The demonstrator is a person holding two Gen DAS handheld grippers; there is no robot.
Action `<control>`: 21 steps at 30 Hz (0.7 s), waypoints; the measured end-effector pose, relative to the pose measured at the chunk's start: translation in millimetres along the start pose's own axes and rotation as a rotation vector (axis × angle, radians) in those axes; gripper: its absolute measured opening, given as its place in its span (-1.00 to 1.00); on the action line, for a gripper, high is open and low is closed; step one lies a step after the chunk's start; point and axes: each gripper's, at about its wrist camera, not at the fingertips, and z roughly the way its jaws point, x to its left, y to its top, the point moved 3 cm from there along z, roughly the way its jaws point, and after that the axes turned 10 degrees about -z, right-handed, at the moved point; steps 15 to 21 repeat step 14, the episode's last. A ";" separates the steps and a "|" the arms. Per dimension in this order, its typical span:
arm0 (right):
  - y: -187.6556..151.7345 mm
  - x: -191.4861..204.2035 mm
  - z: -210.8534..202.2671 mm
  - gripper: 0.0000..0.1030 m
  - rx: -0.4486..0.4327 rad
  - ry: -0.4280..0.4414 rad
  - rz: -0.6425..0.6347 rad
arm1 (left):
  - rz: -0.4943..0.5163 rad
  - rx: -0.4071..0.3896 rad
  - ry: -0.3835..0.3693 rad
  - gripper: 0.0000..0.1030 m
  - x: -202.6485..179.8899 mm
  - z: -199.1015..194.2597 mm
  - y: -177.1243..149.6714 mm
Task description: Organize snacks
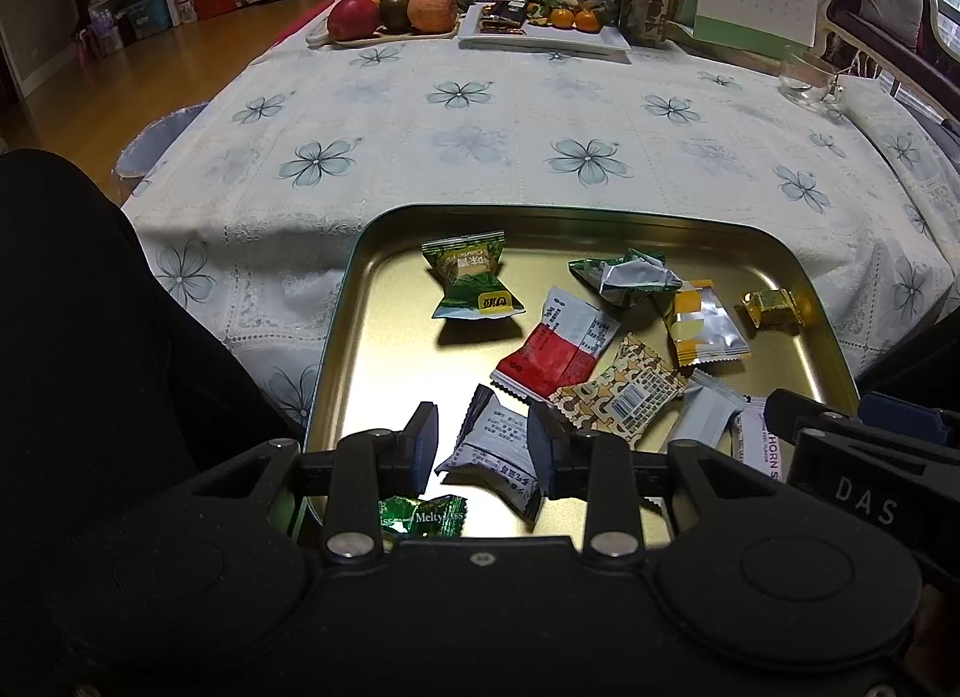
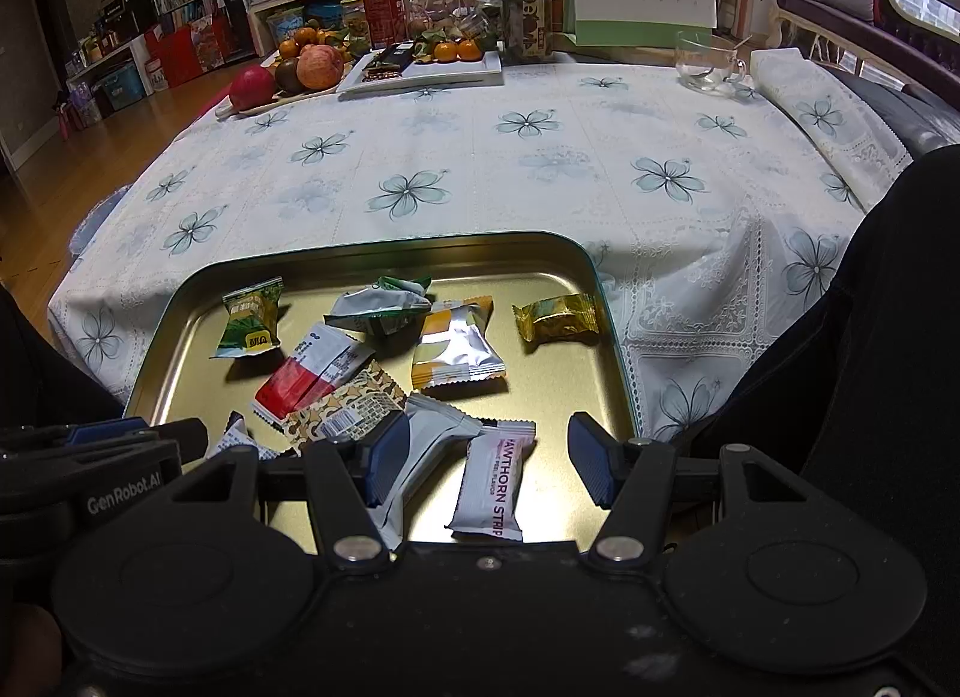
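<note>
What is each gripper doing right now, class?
Left gripper: open, astride a grey-white snack packet, not gripping.
Right gripper: open, empty, above the tin tray.

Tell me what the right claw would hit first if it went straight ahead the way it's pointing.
Most likely the white hawthorn strip packet, lying between the open right claw fingers on the gold tray. Depth is uncertain; the grey-white packet by its left finger could touch first.

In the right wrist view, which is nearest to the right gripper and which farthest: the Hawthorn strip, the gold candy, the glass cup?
From the right gripper:
1. Hawthorn strip, between its open fingers.
2. Gold candy, tray's far right.
3. Glass cup, far right on the table.
</note>
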 end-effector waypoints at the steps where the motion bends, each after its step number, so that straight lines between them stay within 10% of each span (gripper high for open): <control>1: 0.1 0.1 0.1 0.19 0.001 0.000 0.000 | 0.000 0.000 0.000 -0.18 0.0 0.0 0.0; 21: -2.0 -0.1 3.9 0.19 0.018 0.008 0.006 | 0.007 -0.005 0.010 -0.18 -1.6 0.3 -0.6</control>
